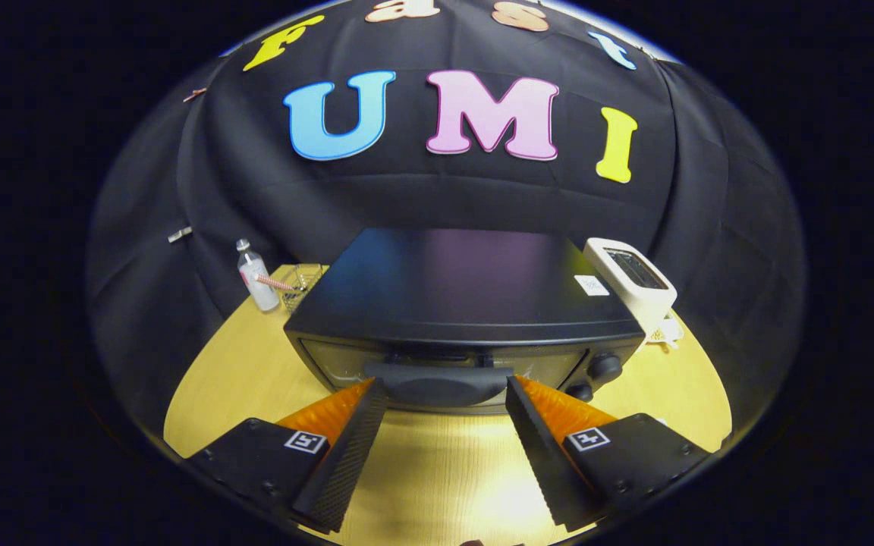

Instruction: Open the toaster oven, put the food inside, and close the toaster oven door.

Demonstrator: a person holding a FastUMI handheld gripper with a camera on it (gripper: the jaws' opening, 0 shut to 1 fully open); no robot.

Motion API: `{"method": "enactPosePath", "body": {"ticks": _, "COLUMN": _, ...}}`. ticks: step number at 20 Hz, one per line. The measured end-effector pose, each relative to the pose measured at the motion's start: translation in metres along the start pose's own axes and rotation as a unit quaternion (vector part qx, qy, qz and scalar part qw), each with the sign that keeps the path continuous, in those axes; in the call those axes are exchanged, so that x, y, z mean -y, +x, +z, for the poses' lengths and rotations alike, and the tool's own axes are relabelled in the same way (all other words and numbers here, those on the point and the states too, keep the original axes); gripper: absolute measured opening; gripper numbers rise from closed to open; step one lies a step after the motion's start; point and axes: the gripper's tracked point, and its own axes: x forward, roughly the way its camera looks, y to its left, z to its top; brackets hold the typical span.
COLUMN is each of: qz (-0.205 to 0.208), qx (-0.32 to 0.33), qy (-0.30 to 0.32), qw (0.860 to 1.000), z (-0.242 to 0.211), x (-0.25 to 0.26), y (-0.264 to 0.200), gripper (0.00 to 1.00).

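A black toaster oven (pixel 460 292) stands on the round wooden table (pixel 240 379), its glass door shut and upright. The door's grey handle (pixel 437 383) runs across the top of the door, and two dark knobs (pixel 602 368) sit to its right. My gripper (pixel 444 390) is open wide, low over the table and right at the oven's front. Its two fingertips reach the two ends of the handle, one at each side, so the handle lies between them. I cannot tell whether the tips touch it.
A white pop-up toaster (pixel 634 280) stands against the oven's right rear corner. Behind the oven on the left are a small clear bottle (pixel 256 277) and a glass (pixel 302 284) with a striped straw. Bare tabletop lies under the fingers.
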Motion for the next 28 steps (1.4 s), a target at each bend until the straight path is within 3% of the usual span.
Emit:
{"method": "enactPosePath", "body": {"ticks": 6, "qz": -0.005, "qx": 0.072, "qy": -0.009, "qw": 0.997, "z": 0.039, "x": 0.025, "y": -0.039, "gripper": 0.98}}
{"method": "enactPosePath", "body": {"ticks": 11, "qz": 0.011, "qx": 0.155, "qy": -0.035, "qw": 0.987, "z": 0.090, "x": 0.035, "y": -0.074, "gripper": 0.98}}
{"method": "enactPosePath", "body": {"ticks": 18, "qz": 0.021, "qx": 0.215, "qy": -0.055, "qw": 0.975, "z": 0.152, "x": 0.063, "y": -0.096, "gripper": 0.98}}
{"method": "enactPosePath", "body": {"ticks": 23, "qz": 0.035, "qx": 0.246, "qy": -0.029, "qw": 0.968, "z": 0.192, "x": 0.085, "y": -0.127, "gripper": 0.98}}
{"method": "enactPosePath", "body": {"ticks": 28, "qz": 0.027, "qx": 0.270, "qy": -0.023, "qw": 0.962, "z": 0.207, "x": 0.112, "y": -0.145, "gripper": 0.98}}
